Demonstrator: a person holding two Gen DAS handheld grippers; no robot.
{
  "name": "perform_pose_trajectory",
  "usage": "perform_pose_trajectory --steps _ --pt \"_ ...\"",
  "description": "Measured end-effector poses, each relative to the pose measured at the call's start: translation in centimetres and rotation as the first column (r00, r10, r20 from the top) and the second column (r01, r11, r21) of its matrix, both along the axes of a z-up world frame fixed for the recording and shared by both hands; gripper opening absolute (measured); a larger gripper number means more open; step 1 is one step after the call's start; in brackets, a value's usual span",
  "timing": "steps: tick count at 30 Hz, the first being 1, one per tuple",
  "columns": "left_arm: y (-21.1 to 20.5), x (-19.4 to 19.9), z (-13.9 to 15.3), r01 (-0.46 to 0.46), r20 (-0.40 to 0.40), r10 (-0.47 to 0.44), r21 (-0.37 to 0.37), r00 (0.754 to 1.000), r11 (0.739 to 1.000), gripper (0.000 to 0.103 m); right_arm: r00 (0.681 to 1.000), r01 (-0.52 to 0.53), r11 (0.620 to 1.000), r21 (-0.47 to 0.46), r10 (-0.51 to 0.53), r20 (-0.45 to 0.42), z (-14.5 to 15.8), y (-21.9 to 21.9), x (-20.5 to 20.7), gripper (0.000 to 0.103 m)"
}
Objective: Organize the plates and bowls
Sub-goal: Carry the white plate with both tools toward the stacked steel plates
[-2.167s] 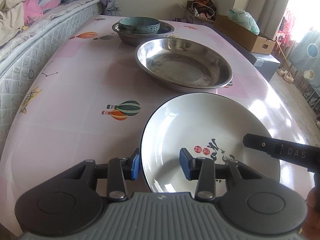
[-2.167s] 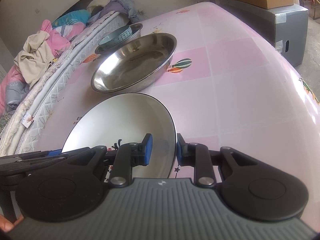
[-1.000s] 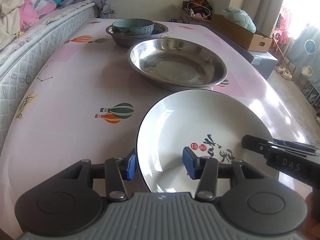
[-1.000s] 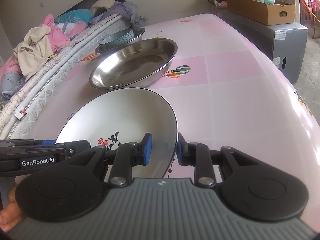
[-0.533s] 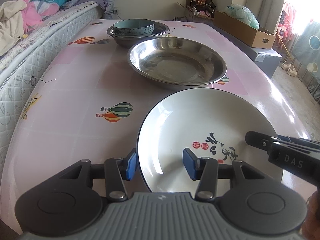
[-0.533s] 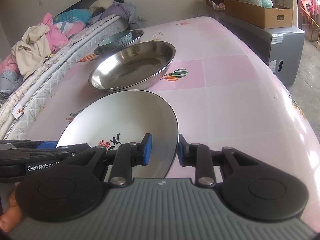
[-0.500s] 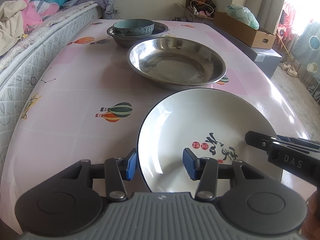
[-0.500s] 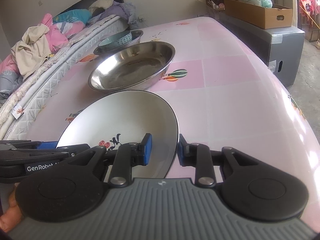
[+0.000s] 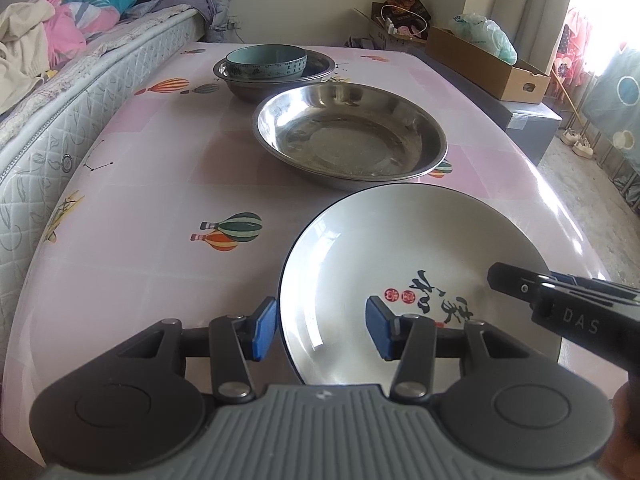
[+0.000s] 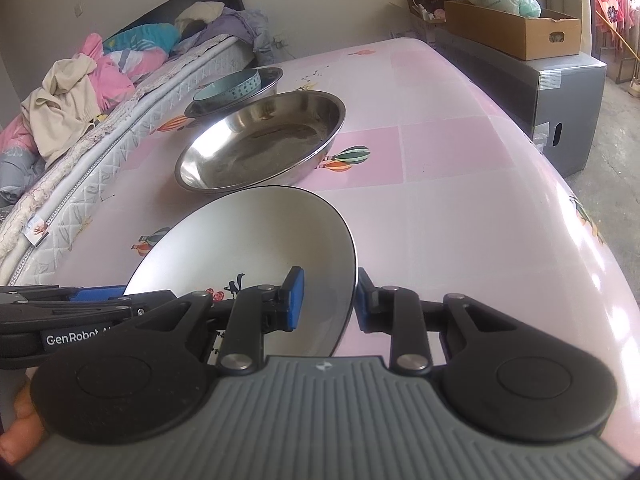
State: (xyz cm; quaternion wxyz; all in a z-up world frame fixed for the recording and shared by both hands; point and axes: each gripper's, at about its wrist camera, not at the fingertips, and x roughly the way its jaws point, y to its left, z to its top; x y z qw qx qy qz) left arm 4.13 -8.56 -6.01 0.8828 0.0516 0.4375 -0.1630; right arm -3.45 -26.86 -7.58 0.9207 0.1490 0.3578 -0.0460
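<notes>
White plate (image 9: 404, 248) now raised off pink table (image 9: 132, 200), far rim overlapping large steel basin (image 9: 352, 136); 2.2 seconds ago plate sat lower and nearer. Left gripper (image 9: 322, 328) and right gripper (image 10: 328, 300) lifted with plate.

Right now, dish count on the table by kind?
Steel basins: 2, a large one and a smaller one behind it.
Teal bowl: 1, sitting in the smaller basin.
White plate: 1, its rim between the fingers of both grippers.
Total: 4
</notes>
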Motion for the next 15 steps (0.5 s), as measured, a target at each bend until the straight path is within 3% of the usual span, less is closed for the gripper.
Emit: perform_pose_trajectory --steps 8,12,15 --pt "0.3 -0.2 0.2 0.023 0.008 -0.023 -0.018 1.000 1.000 0.046 1.000 0.008 1.000 0.016 -0.008 -0.018 -0.5 -0.5 0.0 0.026" --pt "1.7 0.6 -0.4 0.013 -0.061 -0.018 -0.077 0.998 0.997 0.031 1.000 0.008 0.999 0.033 -0.007 -0.022 -0.4 -1.0 -0.2 0.025" --pt "2.5 1.0 -0.9 0.008 -0.106 -0.020 -0.115 0.994 0.993 0.030 1.000 0.003 0.999 0.042 -0.003 -0.014 -0.1 -1.3 -0.5 0.025"
